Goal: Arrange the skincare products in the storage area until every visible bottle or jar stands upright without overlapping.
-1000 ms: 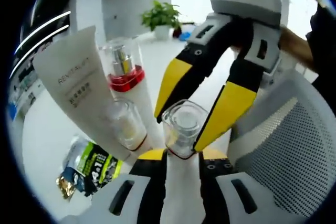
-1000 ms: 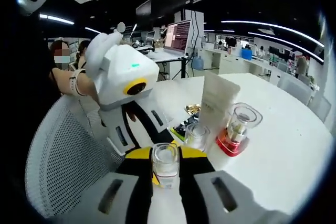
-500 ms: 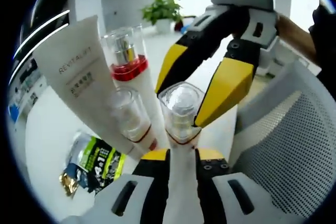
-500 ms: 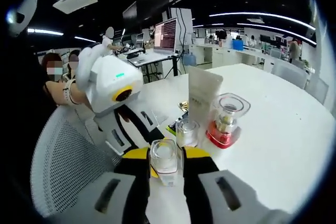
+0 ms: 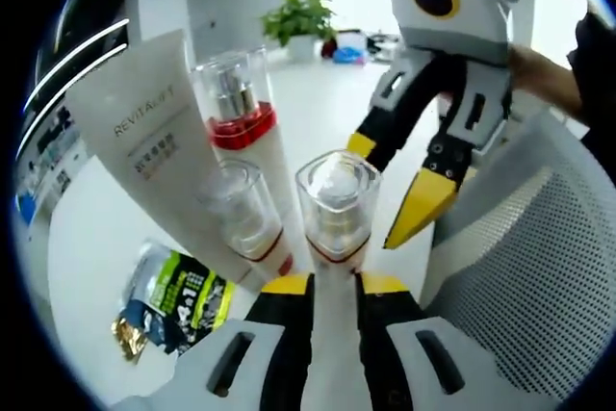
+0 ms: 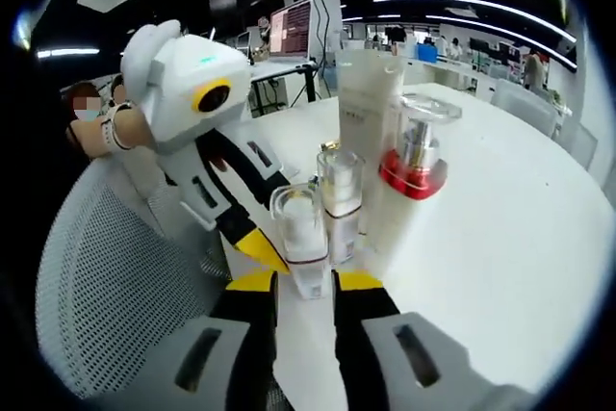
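Note:
A white bottle with a clear square cap stands between my left gripper's jaws, which are shut on its lower body. In the right gripper view a yellow fingertip of that gripper touches the bottle's left side. My right gripper is open and sits a little off the cap, holding nothing. Close behind stand a smaller clear-capped bottle, a red-collared pump bottle and a white tube.
All of this rests on a white table. A green and black foil packet lies flat beside the tube. A white mesh chair presses against the table's near edge. A potted plant stands far across it.
My right gripper straddled the bottle's clear cap a second ago; it has since drawn back off it. The left gripper still grips the bottle, which now stands close beside the smaller bottle.

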Motion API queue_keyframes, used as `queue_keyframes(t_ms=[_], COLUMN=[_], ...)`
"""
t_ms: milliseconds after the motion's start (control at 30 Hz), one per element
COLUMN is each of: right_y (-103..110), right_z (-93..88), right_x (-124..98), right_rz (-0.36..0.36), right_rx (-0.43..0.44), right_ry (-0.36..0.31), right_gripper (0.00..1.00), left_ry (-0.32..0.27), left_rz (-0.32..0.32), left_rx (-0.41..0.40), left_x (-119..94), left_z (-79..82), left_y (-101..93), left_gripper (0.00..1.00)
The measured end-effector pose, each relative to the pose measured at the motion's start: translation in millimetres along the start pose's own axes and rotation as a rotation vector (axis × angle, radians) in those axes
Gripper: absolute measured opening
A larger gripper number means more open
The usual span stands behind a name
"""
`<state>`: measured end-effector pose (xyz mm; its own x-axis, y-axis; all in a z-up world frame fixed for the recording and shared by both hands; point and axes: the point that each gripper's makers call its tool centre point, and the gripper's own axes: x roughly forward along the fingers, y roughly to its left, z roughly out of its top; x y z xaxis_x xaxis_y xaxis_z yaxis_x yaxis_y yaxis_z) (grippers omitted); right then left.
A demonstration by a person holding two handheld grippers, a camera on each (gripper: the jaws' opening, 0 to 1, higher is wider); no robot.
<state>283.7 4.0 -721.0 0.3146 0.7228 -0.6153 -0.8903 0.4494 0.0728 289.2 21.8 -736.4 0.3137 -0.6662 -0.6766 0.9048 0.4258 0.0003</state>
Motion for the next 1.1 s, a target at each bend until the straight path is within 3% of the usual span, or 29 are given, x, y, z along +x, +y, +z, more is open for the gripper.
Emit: queue_keyframes(t_ms=[300, 700, 1100], right_y=[0, -9, -19], right_z=[-12.4, -14.8, -14.6], right_x=[8, 10, 11], right_rz=[-0.009, -0.041, -0.075], right_rx=[0.041, 0.096, 0.128], right_ry=[0.053, 0.050, 0.038], right_gripper=[0.17, 0.13, 0.11], left_ry=[-0.002, -0.018, -0.033], left_rz=[-0.003, 0.012, 0.021], left_rx=[-0.001, -0.008, -0.006], left_x=[0, 1, 4], left_z=[0.8, 4.9, 8.9], left_y=[-1.4, 0.7, 1.4], left_gripper=[0.09, 0.00, 0.00])
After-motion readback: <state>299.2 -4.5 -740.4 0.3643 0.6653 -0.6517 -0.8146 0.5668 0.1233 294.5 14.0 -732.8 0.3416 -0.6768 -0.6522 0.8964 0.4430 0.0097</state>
